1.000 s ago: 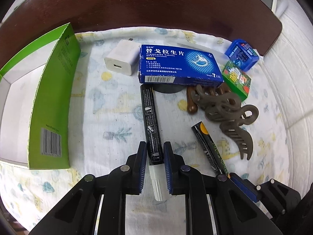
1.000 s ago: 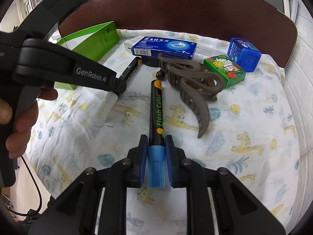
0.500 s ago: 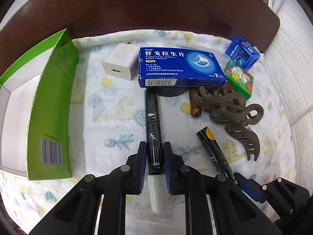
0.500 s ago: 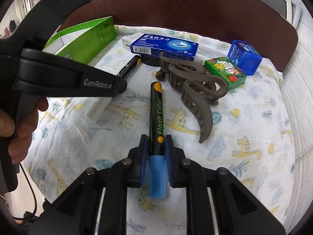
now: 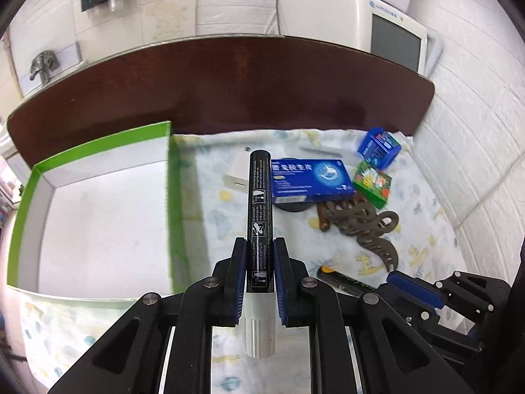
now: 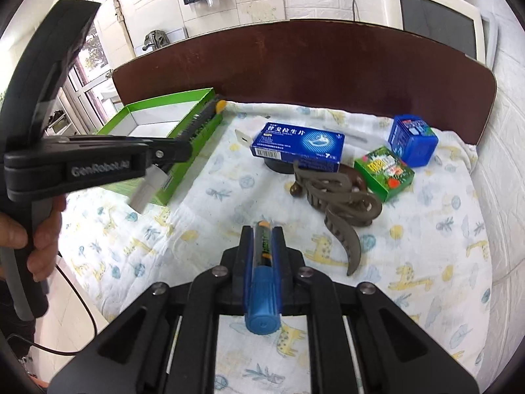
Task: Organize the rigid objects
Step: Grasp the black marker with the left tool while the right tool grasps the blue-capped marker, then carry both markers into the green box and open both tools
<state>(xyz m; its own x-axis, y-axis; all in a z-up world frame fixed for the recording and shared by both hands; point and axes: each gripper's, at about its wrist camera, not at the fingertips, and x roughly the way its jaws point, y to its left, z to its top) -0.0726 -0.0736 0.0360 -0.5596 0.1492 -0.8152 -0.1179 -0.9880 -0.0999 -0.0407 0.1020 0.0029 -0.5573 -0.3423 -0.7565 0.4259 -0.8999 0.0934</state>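
Animal-print cloth (image 6: 203, 229) over table, dark wooden board (image 5: 229, 82) behind. Left gripper (image 5: 257, 256) clamps black marker (image 5: 260, 203), lifted off cloth, tip at 12 o'clock. Right gripper (image 6: 262, 246), jaws just closing, grips blue-capped marker (image 6: 263, 282). Green box (image 5: 98, 223) at 9 o'clock; hair claw (image 6: 341, 200) at 2 o'clock.

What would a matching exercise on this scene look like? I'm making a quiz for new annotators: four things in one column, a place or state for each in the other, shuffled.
Column 1
1. white-capped marker
2. blue-capped marker
3. hair claw clip
4. green box

Column 2
A. lying on the printed cloth
B. clamped in the right gripper
C. open, white inside
D. clamped in the left gripper

Pairs: 1-D, 2-B, 3-A, 4-C
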